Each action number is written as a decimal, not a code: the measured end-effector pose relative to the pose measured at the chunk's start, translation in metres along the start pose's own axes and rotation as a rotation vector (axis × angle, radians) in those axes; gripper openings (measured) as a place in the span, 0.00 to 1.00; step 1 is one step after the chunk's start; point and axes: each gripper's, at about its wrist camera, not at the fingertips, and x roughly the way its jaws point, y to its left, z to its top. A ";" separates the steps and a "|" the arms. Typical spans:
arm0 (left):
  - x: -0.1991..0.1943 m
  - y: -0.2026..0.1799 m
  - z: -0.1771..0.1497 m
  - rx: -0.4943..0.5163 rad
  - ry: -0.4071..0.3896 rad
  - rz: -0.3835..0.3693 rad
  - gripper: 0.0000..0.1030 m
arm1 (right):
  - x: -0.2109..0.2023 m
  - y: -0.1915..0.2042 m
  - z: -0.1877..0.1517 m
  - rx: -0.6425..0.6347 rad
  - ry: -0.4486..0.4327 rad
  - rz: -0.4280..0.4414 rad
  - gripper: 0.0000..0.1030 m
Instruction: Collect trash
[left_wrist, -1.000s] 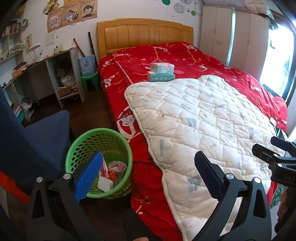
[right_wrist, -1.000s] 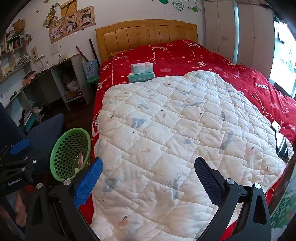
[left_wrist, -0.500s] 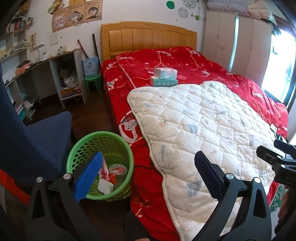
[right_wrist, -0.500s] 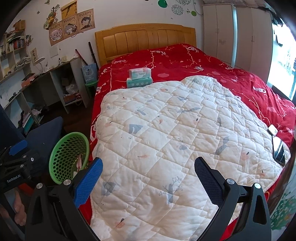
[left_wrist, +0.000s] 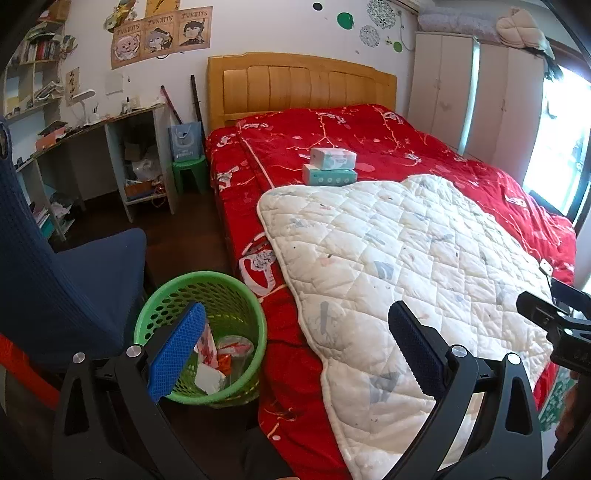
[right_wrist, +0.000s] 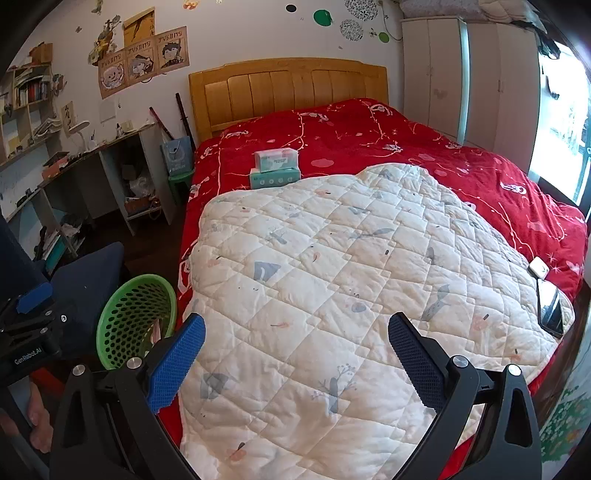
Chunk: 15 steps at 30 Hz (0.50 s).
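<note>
A green perforated trash basket (left_wrist: 221, 291) stands on the dark floor beside the bed, with paper and wrapper scraps (left_wrist: 218, 354) inside; it also shows in the right wrist view (right_wrist: 125, 317). My left gripper (left_wrist: 295, 347) is open and empty, above the basket and the bed's edge. My right gripper (right_wrist: 295, 358) is open and empty over the white quilt (right_wrist: 332, 277). No loose trash shows on the quilt.
Two tissue boxes (left_wrist: 330, 168) are stacked on the red bedspread (left_wrist: 332, 129). A phone (right_wrist: 550, 306) lies at the quilt's right edge. A blue chair (left_wrist: 55, 277) stands left of the basket. A cluttered desk (left_wrist: 92, 155) and a green stool (left_wrist: 188, 173) are behind.
Both grippers have pulled back and tilted up, so more of the room and headboard shows. Both stay open and empty.
</note>
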 end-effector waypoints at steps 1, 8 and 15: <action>0.000 0.000 0.000 -0.001 -0.002 0.002 0.95 | -0.001 -0.001 0.000 0.001 -0.002 -0.001 0.93; -0.001 -0.001 0.000 -0.004 -0.010 0.006 0.95 | -0.003 -0.004 0.001 0.008 -0.010 -0.006 0.93; -0.002 -0.003 0.000 -0.001 -0.012 0.003 0.95 | -0.003 -0.005 0.001 0.008 -0.009 -0.007 0.93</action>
